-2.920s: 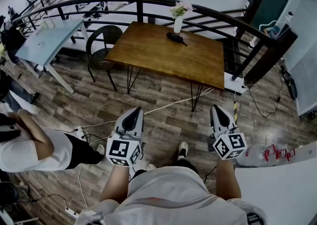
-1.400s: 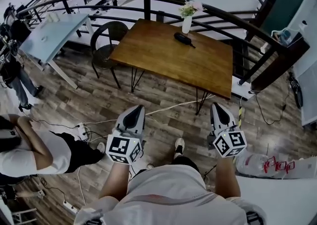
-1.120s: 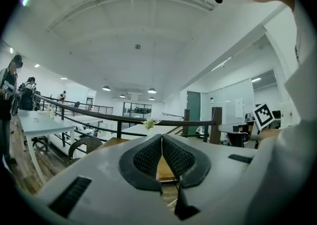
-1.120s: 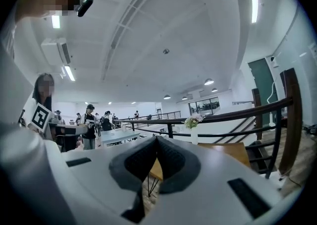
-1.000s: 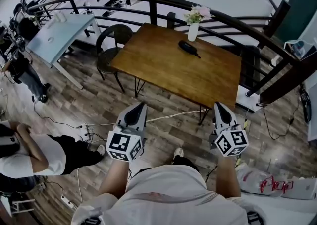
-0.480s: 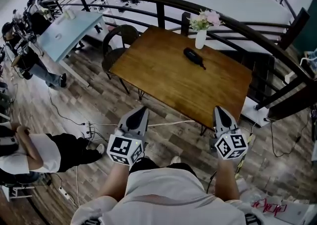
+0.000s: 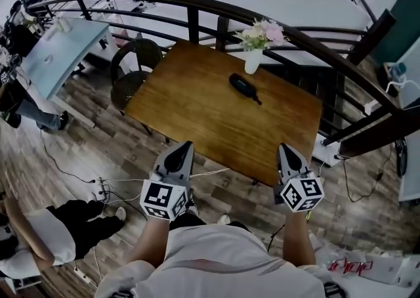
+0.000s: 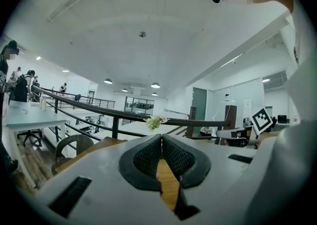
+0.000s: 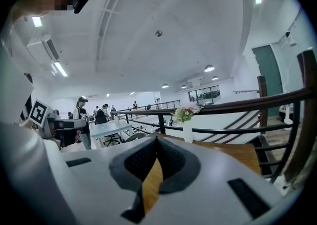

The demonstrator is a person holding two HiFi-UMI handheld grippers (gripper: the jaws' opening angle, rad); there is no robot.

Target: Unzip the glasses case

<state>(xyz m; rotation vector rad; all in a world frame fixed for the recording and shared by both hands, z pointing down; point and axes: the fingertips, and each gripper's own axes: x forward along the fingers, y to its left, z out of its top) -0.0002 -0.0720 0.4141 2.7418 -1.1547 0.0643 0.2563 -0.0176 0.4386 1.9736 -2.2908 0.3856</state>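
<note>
Glasses case [image 7: 241, 86] on table [image 7: 184, 109], well beyond left gripper [image 7: 185, 146], right gripper [image 7: 284, 149]

I see a wooden counter [image 7: 197, 103] with a white vase [image 7: 252, 62] of flowers [image 7: 261, 33] near its far edge, just before a curved dark railing [image 7: 216, 6]. A dark chair [image 7: 131, 67] stands at the counter's left end. A pale table [image 7: 52, 57] sits farther left, and cables [image 7: 131, 180] trail across the plank floor [image 7: 72, 139].
</note>
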